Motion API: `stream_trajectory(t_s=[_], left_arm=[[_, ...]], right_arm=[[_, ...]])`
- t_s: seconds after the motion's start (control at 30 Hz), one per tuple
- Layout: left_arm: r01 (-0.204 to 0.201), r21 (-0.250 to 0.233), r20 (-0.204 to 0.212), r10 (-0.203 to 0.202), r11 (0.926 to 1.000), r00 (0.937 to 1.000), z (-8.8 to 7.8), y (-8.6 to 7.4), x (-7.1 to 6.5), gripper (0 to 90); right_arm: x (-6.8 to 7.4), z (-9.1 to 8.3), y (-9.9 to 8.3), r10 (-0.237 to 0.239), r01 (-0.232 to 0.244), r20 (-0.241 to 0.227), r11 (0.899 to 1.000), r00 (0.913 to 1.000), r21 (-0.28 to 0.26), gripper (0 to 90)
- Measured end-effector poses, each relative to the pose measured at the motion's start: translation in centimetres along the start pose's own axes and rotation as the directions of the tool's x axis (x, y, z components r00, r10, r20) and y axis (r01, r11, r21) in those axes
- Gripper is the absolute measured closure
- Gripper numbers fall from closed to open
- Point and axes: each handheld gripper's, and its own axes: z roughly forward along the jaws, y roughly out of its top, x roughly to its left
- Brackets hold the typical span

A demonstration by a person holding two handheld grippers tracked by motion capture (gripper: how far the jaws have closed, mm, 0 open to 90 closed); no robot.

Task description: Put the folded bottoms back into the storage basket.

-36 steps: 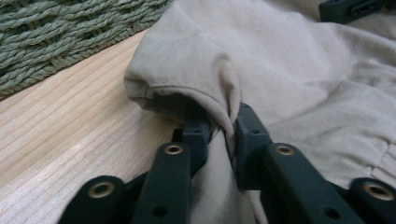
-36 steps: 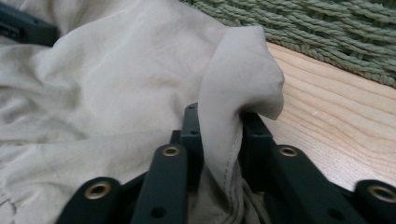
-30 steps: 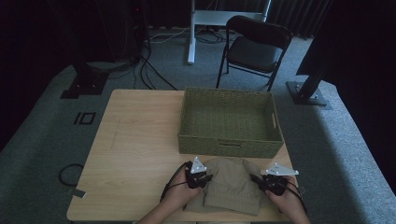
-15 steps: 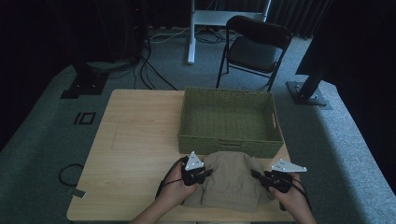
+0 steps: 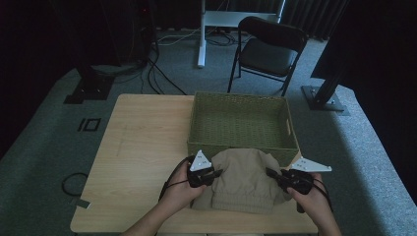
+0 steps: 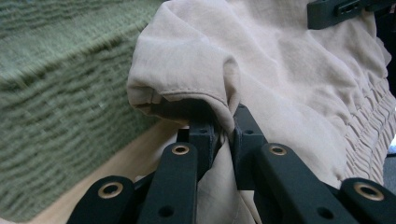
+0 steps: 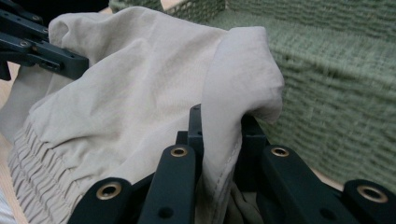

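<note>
High view: beige garment held up at basket's near wall

Left claw (image 5: 216, 173) and right claw (image 5: 272, 173) each clamped a fold of the beige garment (image 5: 243, 179), one at either side, near the bench's (image 5: 142, 147) front edge. Cloth's far part touched the green woven basket (image 5: 243, 120). Two-sided grip likely kept it spread for lifting in.

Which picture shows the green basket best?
The high view: the whole basket shows there, open and empty, behind the cloth. The left claw view and the right claw view each give just a blurry close piece of its woven side.
</note>
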Motion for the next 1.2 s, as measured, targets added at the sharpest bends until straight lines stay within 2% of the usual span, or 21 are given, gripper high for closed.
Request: stream_trajectory(t_s=[0.17, 0.23, 0.43, 0.6, 0.93, 1.03, 1.2], left_arm=[[-0.019, -0.012, -0.008, 0.019, 0.9997, 0.9998, -0.7, 1.5, 0.5, 83.1], [-0.015, -0.021, -0.006, 0.015, 0.9997, 0.9999, -0.9, 2.1, 0.8, 83.1], [-0.048, -0.027, -0.017, 0.047, 0.9985, 0.9987, -1.2, 4.2, 1.5, 83.1], [-0.061, -0.044, -0.022, 0.06, 0.9972, 0.998, -1.5, 5.6, 2.0, 83.1], [-0.045, -0.072, -0.025, 0.043, 0.9964, 0.9988, -1.5, 7.9, 3.5, 83.0], [-0.037, -0.08, -0.026, 0.035, 0.9961, 0.999, -1.6, 8.8, 4.1, 83.0], [-0.035, -0.099, -0.027, 0.032, 0.9945, 0.9991, -1.6, 9.9, 4.9, 83.0]], right_arm=[[0.0, -0.2, 1.5, -0.008, 0.008, -0.003, 1.0, 1.0, -0.02, 80.4], [-0.1, -0.3, 2.0, -0.007, 0.007, -0.004, 1.0, 1.0, -0.025, 80.4], [-0.6, -0.4, 3.9, -0.009, 0.01, 0.002, 0.999, 1.0, -0.045, 80.4], [-0.9, -0.5, 5.6, -0.019, 0.019, 0.007, 0.998, 0.9998, -0.062, 80.4], [-1.8, -0.4, 8.2, -0.008, 0.008, 0.006, 0.996, 0.9999, -0.09, 80.4], [-2.2, -0.3, 9.5, -0.009, 0.011, 0.014, 0.995, 0.9999, -0.095, 80.4], [-2.7, -0.1, 10.5, -0.002, 0.004, 0.016, 0.995, 0.9999, -0.104, 80.4]])
